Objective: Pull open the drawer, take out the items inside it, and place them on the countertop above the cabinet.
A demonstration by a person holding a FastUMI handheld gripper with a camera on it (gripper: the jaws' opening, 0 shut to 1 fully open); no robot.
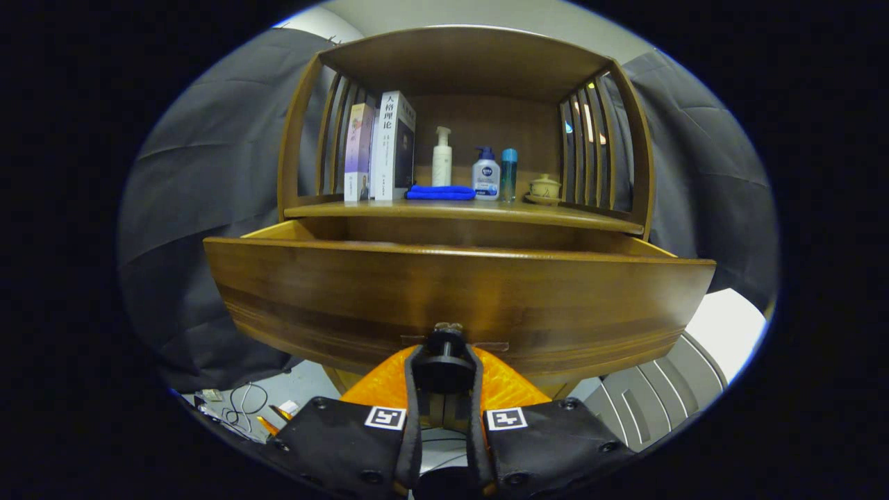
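A: Clamped on the drawer knob (444, 345), lower centre of the frame: tool (444, 371) with both fingers (411, 389) pressed against the black knob's sides. Held that way for pulling, by the look of it.

B: And the drawer (458, 298)?

A: Already drawn out, front panel spanning the middle of the frame, side walls running back to the cabinet. Inside hidden from this low angle; impossible to tell what lies in there.

B: So taking things out not yet begun?

A: Seems so. Probably a release of the knob next, then a lift above the front panel for a look inside.

B: Where to set things down?

A: On the tabletop (590, 219) just above the drawer, upper centre. Crowded at the back: books (382, 149) upright at the left, a folded blue cloth (440, 192), a white pump bottle (442, 158), a white-and-blue bottle (485, 175), a slim teal bottle (509, 173), a small lidded cup on a saucer (544, 189) at the right. Bare wood along the front edge, likely the best landing strip.

B: Room?

A: Dark cloth draped on both sides; cables on the floor (239, 406) at lower left; something grey and ribbed at lower right.
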